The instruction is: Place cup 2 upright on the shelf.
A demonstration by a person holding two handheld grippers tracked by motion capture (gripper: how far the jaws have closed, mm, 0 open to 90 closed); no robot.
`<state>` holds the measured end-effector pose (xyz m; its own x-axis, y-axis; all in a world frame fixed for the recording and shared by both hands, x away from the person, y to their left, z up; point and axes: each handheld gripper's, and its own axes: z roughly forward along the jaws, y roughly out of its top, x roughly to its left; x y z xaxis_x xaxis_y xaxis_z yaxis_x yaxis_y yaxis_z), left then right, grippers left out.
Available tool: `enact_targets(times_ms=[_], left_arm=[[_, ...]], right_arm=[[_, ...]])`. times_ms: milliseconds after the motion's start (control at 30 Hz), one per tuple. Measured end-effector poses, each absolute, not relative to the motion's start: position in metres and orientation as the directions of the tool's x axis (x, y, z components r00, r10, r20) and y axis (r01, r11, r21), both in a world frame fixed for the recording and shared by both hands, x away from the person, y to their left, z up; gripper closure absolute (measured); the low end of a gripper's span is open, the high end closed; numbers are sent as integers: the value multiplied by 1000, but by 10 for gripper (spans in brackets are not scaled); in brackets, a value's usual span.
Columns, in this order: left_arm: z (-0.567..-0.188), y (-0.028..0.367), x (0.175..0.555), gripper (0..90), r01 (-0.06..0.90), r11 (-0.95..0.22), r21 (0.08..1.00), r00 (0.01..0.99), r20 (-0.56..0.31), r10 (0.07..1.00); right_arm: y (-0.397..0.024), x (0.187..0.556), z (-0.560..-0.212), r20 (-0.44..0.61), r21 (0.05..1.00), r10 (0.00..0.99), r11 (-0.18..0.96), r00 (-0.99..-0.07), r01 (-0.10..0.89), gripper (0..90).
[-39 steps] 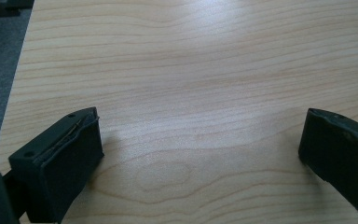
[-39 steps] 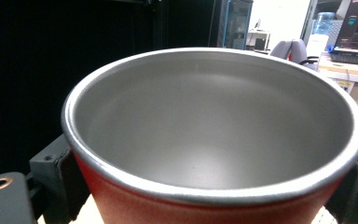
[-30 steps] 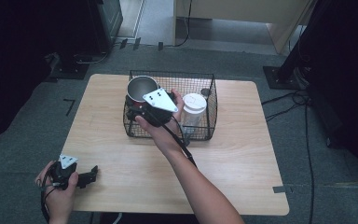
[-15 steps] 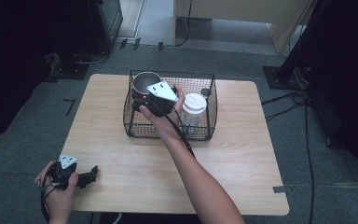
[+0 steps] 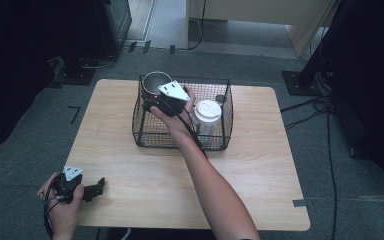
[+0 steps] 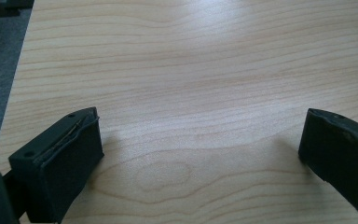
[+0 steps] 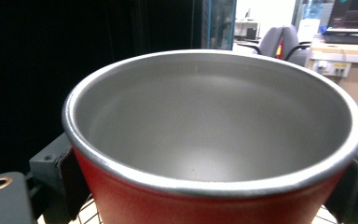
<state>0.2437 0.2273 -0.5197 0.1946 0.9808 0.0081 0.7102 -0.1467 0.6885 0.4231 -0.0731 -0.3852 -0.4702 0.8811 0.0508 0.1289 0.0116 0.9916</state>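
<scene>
Red cup (image 7: 214, 200), one, clamped between right gripper (image 5: 156, 102) jaws.

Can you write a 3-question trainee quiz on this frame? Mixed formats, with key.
1. True or false: the white-lidded cup stands inside the wire basket.
2. Multiple choice: what sits between the jaws of the right tool?
A. the basket's rim
B. the red metal cup
C. nothing
3. Fill in: the left tool rests low over the bare wooden ____, jaws wide apart.

Key:
1. True. It stands at the basket's right side, beside the red cup.
2. B. In the right tool view the jaws flank the cup's red wall just under its steel rim.
3. table. The left tool view has wood grain and nothing else between the jaws.
</scene>
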Motion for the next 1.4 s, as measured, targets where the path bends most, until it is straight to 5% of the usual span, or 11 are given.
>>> enact_targets(times_ms=[1400], left_arm=[[-520,227,244,1,711,-148,688,196,9,981]], right_arm=[[-60,481,-442,41,939,894,118,-446,322,75]])
